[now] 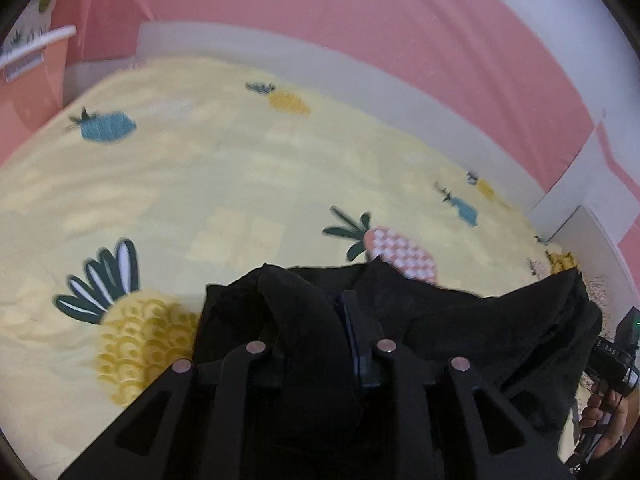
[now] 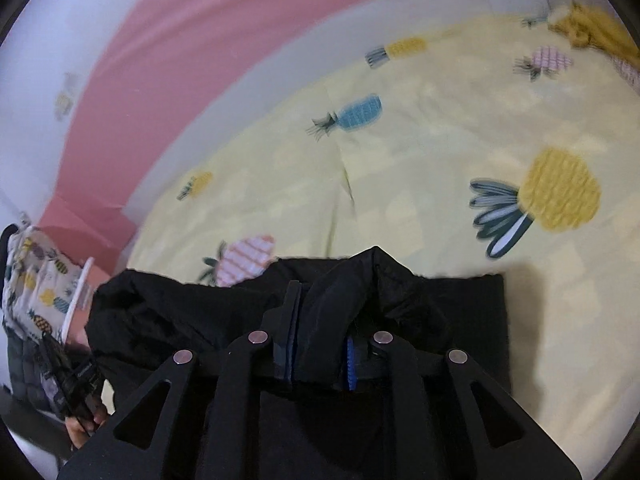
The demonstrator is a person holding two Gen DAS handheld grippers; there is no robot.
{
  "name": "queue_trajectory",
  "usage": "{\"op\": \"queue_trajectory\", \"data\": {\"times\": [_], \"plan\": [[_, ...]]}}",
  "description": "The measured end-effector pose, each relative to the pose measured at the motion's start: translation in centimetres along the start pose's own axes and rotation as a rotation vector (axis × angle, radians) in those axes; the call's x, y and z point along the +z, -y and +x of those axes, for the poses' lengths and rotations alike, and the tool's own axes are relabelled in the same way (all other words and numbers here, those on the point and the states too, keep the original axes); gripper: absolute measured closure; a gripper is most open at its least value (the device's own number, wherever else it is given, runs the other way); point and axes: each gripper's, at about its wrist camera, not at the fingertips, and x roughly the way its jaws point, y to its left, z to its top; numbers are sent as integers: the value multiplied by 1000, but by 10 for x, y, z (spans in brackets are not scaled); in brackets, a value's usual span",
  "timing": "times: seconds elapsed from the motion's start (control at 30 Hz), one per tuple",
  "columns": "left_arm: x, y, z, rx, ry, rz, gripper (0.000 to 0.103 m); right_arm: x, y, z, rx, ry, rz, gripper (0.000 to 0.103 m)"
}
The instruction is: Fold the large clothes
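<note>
A large black garment [image 1: 460, 332] is held up between both grippers over a yellow pineapple-print bed sheet [image 1: 240, 184]. My left gripper [image 1: 320, 320] is shut on a bunched fold of the black garment, with cloth draped over the left finger. In the right wrist view my right gripper [image 2: 326, 312] is shut on another fold of the same garment [image 2: 180, 312], which spreads left and right of the fingers. The other gripper and the hand holding it show at the edge of each view.
The bed sheet [image 2: 440, 140] fills the space ahead in both views. A pink and white wall [image 1: 320, 8] runs behind the bed. A pineapple-print cloth on a white rack [image 2: 44, 288] stands at the left of the right wrist view.
</note>
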Motion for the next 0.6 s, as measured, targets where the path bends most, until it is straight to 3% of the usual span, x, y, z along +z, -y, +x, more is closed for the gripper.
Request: {"op": "queue_trajectory", "data": {"times": [0.13, 0.27, 0.33, 0.4, 0.5, 0.6], "plan": [[-3, 3, 10, 1, 7, 14, 77, -3, 16, 20, 46, -32, 48, 82], [5, 6, -3, -15, -4, 26, 73, 3, 22, -1, 111, -31, 62, 78], [12, 3, -13, -53, 1, 3, 68, 8, 22, -15, 156, -25, 68, 73], [20, -1, -25, -101, 13, -32, 55, 14, 24, -34, 240, -12, 88, 58], [31, -4, -43, -142, 52, -68, 43, 19, 25, -52, 321, 5, 115, 49], [37, -6, -56, -164, 74, -85, 37, 20, 22, -62, 310, 34, 108, 48]]}}
